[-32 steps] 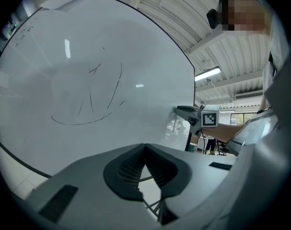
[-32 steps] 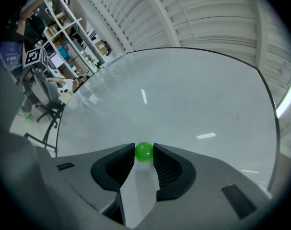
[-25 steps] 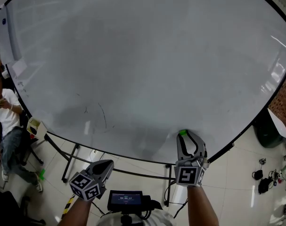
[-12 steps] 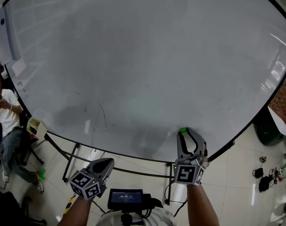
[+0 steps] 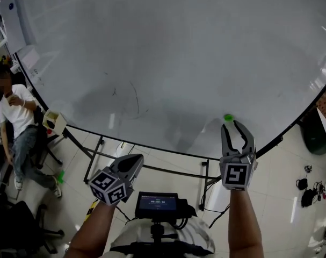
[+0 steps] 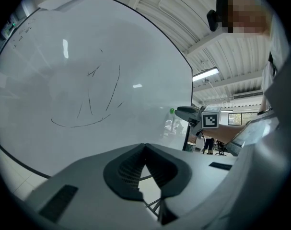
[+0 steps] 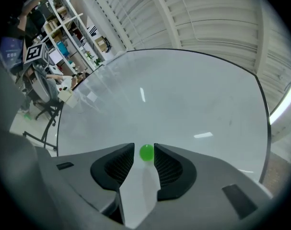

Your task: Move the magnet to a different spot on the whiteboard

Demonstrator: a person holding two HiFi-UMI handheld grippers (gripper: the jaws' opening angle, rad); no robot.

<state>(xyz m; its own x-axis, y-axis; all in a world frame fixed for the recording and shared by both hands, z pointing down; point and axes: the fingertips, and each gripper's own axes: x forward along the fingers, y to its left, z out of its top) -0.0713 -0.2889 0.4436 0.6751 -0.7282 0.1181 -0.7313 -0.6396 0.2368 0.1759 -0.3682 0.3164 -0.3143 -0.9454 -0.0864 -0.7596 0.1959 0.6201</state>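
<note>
Looking down in the head view, faint pen strokes (image 5: 131, 98) on the whiteboard (image 5: 168, 47) spell nothing readable; left gripper view: the left gripper (image 6: 145, 146) has its jaws together, empty; right gripper view: the right gripper (image 7: 144, 148), jaws just opening and apart, frames the small round green magnet (image 7: 146, 153) without touching it, stuck near the board's lower edge.
</note>
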